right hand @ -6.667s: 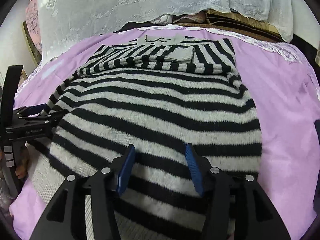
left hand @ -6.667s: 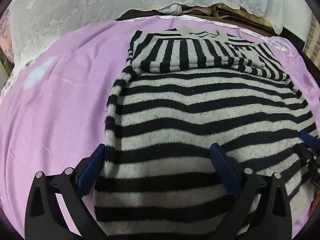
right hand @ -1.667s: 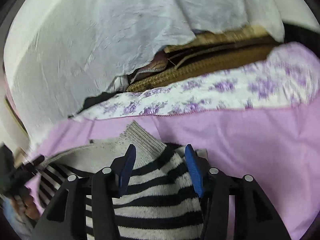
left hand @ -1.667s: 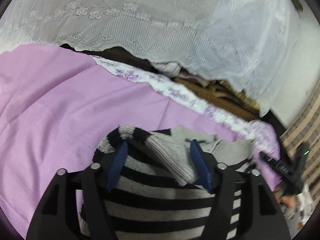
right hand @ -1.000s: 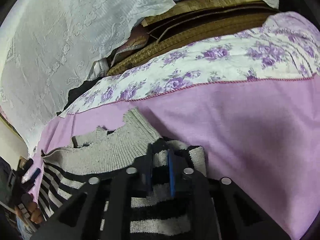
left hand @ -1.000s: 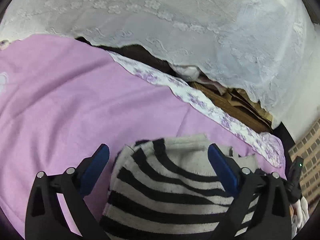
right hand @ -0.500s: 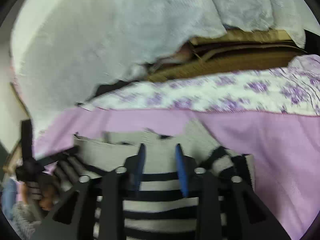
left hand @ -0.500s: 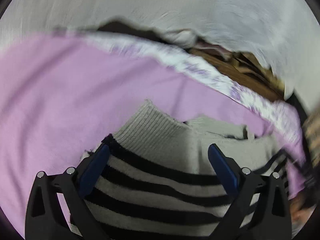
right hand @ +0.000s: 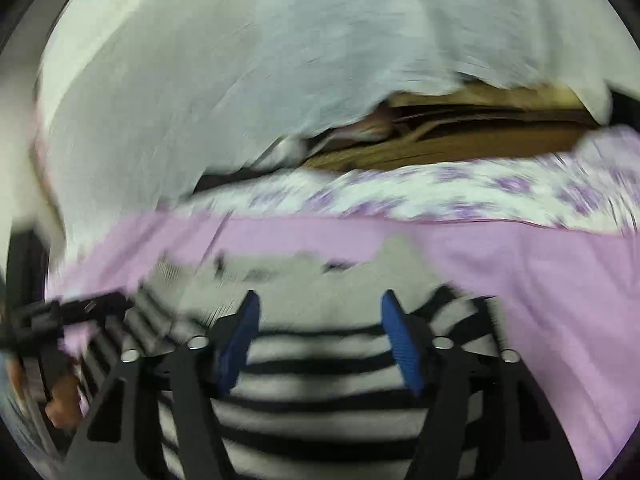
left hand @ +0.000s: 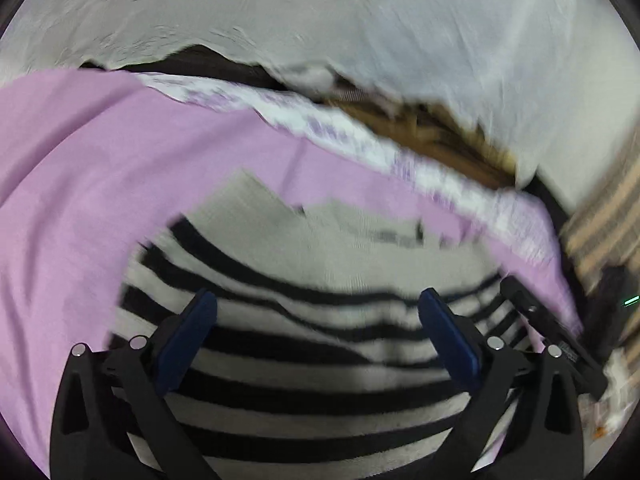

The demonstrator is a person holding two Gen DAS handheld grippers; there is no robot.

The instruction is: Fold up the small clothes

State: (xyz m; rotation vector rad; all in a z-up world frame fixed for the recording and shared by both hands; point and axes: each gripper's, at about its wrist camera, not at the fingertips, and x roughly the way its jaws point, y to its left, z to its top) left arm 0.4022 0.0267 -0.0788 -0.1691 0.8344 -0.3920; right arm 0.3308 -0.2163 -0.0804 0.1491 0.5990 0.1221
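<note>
A black-and-grey striped sweater (left hand: 312, 344) lies folded on the purple bed sheet (left hand: 80, 168), its grey ribbed hem at the far end. My left gripper (left hand: 318, 304) hovers over it with its jaws wide open and nothing pinched. In the right wrist view the same sweater (right hand: 320, 368) fills the lower middle. My right gripper (right hand: 320, 308) is above its grey far edge; the jaws are opening and the pads stand clear of the cloth. Both views are motion-blurred.
A white lace cover (left hand: 360, 32) hangs behind the bed, with brown woven mats (right hand: 460, 140) under it. A floral sheet border (right hand: 460, 192) runs along the far edge. The other gripper (left hand: 552, 340) shows at the right in the left wrist view.
The right gripper, shut on the sweater's corner a second ago, has opened and let it go. Both grippers have drawn back, so more striped cloth shows. The left jaws stay wide.
</note>
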